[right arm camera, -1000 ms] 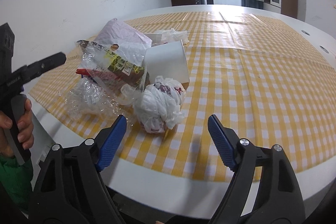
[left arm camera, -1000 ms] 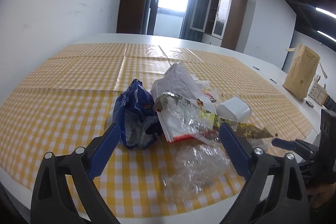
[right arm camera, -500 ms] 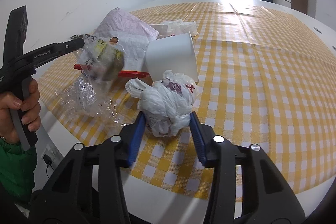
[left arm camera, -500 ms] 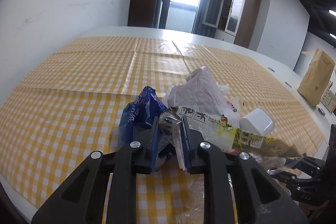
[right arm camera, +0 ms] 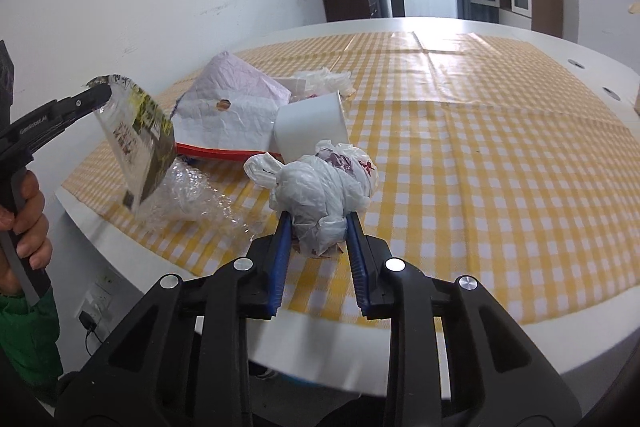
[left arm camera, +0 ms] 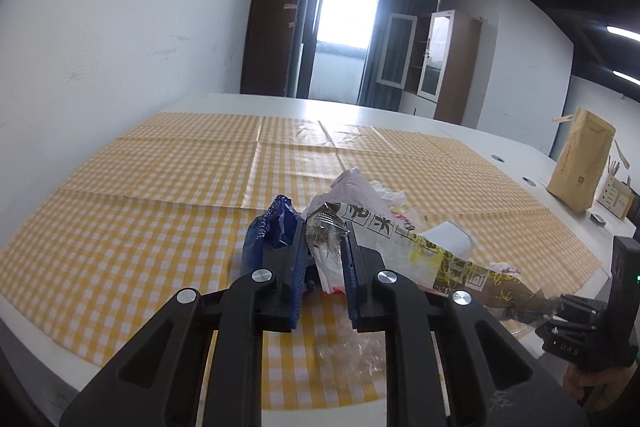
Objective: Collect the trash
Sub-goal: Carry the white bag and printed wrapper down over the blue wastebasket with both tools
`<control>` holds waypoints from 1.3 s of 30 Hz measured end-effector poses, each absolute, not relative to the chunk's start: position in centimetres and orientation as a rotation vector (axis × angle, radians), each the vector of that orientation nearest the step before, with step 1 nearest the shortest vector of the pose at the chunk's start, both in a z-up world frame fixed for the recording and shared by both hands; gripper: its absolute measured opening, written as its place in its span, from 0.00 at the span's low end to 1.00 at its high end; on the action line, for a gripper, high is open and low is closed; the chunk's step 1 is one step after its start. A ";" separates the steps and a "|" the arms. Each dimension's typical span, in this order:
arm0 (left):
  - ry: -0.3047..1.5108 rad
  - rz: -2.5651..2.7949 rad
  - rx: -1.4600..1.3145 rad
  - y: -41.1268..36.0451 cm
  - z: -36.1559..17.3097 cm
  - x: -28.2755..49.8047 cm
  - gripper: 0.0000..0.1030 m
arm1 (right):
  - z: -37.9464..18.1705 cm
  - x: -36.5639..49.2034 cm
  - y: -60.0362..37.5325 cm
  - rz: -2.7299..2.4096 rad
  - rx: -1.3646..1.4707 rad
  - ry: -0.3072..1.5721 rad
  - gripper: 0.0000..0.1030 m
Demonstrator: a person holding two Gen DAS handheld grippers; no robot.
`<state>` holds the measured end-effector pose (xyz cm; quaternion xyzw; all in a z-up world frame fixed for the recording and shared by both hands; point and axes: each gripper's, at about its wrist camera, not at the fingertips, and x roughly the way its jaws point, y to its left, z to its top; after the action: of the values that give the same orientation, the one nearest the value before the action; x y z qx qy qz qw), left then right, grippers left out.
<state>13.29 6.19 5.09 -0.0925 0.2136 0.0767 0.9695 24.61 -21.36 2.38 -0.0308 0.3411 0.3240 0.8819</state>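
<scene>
Jaws of my left gripper (left arm camera: 325, 227) pinched a printed wrapper (left arm camera: 404, 245), lifted off the checked cloth (left arm camera: 160, 195); my right gripper (right arm camera: 318, 217) clamped the white bag (right arm camera: 320, 187), cup (right arm camera: 310, 125) at twelve o'clock

Your left gripper (left arm camera: 325, 227) is clamped on the printed clear plastic wrapper (left arm camera: 420, 251); your right gripper (right arm camera: 318, 217) squeezes the knotted white plastic bag (right arm camera: 320, 183).
</scene>
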 end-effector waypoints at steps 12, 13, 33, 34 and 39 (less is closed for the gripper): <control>0.389 0.123 -0.164 4.2 5.6 7.4 0.15 | 4.8 17.8 -24.3 0.665 -0.062 0.628 0.25; 0.389 0.118 -0.157 3.9 5.6 6.8 0.15 | 5.0 17.2 -24.5 0.667 -0.062 0.624 0.25; 0.490 0.087 -0.045 0.9 0.8 -1.1 0.16 | 2.7 9.5 -26.0 0.707 -0.087 0.658 0.25; 0.502 0.087 -0.046 0.9 0.3 -1.2 0.16 | 2.4 9.1 -26.0 0.707 -0.093 0.663 0.25; 0.565 0.076 -0.054 0.7 -2.4 -1.5 0.16 | 0.5 8.0 -25.7 0.709 -0.106 0.700 0.25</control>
<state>-1.50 0.68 -2.37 -0.0268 0.2785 0.0376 0.9593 7.98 -25.69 0.54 -0.0507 0.3353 0.3398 0.8772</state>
